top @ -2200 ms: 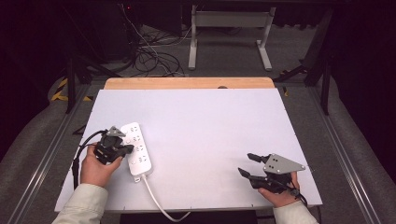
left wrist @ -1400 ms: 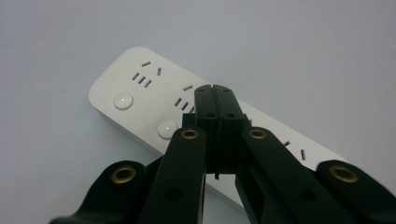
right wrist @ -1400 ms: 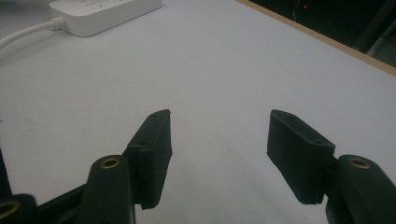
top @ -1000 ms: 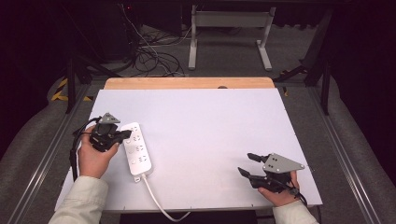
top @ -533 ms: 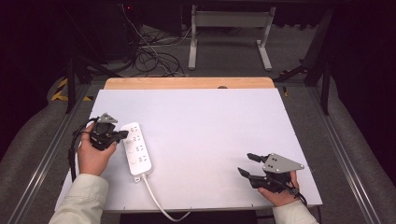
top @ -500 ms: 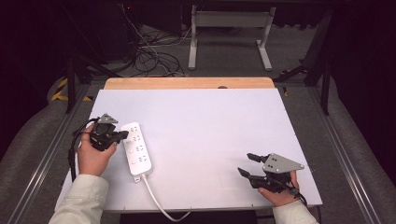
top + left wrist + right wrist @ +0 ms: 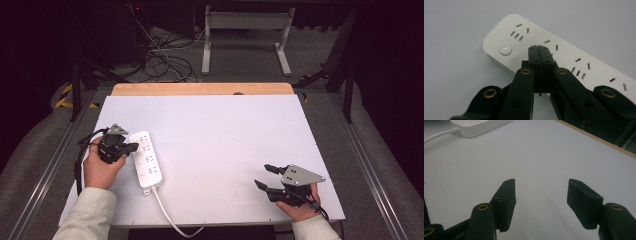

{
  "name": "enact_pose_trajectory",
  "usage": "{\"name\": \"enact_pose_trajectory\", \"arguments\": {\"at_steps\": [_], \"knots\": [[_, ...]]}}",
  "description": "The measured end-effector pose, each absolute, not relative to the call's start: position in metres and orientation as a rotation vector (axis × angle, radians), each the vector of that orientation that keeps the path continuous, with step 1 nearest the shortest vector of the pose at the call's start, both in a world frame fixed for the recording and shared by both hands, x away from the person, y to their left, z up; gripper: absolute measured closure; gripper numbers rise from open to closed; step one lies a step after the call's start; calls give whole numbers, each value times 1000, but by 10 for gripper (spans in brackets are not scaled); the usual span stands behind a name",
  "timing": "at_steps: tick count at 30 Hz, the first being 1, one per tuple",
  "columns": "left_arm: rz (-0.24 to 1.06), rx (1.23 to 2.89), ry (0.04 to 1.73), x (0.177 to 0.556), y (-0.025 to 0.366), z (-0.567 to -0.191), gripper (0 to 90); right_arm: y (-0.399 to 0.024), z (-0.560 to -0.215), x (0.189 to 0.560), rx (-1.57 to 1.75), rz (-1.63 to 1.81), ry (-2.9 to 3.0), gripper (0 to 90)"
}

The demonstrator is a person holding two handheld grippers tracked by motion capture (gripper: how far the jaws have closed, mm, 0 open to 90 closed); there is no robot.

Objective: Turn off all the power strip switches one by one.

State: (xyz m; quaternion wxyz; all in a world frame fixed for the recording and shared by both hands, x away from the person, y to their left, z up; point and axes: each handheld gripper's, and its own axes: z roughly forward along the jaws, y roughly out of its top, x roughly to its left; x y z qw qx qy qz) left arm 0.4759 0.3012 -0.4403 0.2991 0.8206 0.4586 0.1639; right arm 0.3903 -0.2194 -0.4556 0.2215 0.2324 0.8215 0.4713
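A white power strip (image 7: 146,160) lies on the left part of the white table (image 7: 220,135), its cable (image 7: 167,217) running off the near edge. My left gripper (image 7: 133,146) hovers at the strip's far end, shut with nothing between its jaws. In the left gripper view the closed tips (image 7: 539,51) sit over the strip (image 7: 574,60), just right of its round white button (image 7: 505,49). My right gripper (image 7: 265,176) rests near the front right corner, open and empty. The right gripper view has its fingers (image 7: 506,197) wide apart over bare table, with the strip's cable end (image 7: 477,127) at top left.
A wooden strip (image 7: 202,89) borders the table's far edge. Beyond it on the floor lie tangled black cables (image 7: 160,60) and a grey metal stand (image 7: 245,35). Metal rails (image 7: 45,170) run along both sides of the table.
My left hand drew back to the left and farther up the table, off the strip's middle to beside its far end. The right gripper stayed put.
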Motion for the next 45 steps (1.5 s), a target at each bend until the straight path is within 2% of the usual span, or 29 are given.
{"name": "enact_pose_trajectory", "arguments": {"at_steps": [14, 45], "knots": [[447, 2213, 1223, 479, 298, -447, 900, -219, -456, 390, 644, 1301, 2272, 410], [425, 2150, 1238, 478, 301, -454, 900, -219, -456, 390, 642, 1299, 2276, 410]]}}
